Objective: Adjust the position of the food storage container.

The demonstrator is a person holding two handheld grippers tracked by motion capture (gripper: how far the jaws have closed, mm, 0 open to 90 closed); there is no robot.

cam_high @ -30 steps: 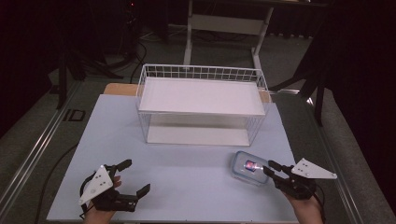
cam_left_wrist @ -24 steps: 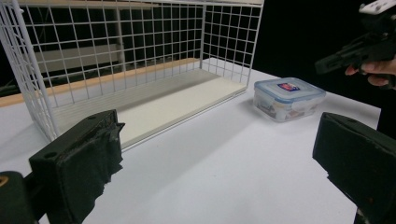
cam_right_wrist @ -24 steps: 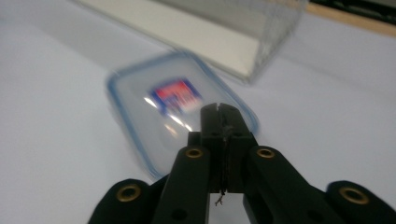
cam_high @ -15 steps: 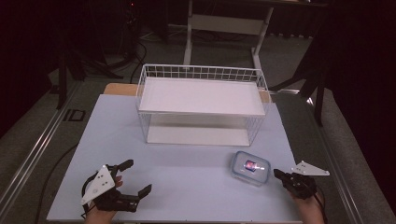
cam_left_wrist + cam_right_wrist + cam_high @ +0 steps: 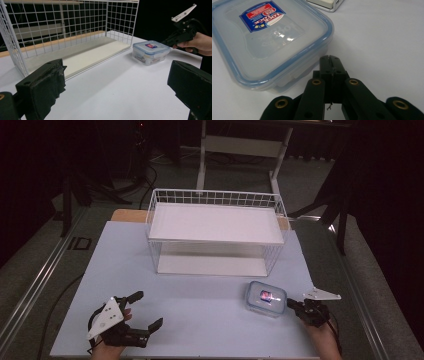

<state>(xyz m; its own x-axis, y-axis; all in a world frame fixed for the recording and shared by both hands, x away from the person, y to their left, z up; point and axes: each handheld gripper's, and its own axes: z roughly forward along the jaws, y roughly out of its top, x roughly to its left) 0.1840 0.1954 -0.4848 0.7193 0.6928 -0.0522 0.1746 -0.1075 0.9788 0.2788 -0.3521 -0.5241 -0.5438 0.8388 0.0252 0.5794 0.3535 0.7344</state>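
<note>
Clear plastic lidded box with blue seal (image 5: pixel 265 298) lies at ten o'clock, just beside the clenched right hand-held gripper (image 5: pixel 289 303); left hand-held gripper (image 5: pixel 145 311) gapes well apart.

Left gripper (image 5: pixel 142 311) jaws spread wide; right gripper (image 5: pixel 330 59) jaws closed.

**Around the work: rack, table and stand**

A white wire basket (image 5: pixel 215 232) stands at the far middle of the pale table (image 5: pixel 200 320), open toward the near side. A white shelf board (image 5: pixel 212 224) lies across its top and a second white board (image 5: pixel 207 265) forms its floor. Behind the table a white metal stand (image 5: pixel 245 150) rises from the dark floor, with black cables (image 5: pixel 142 180) trailing at its left
</note>
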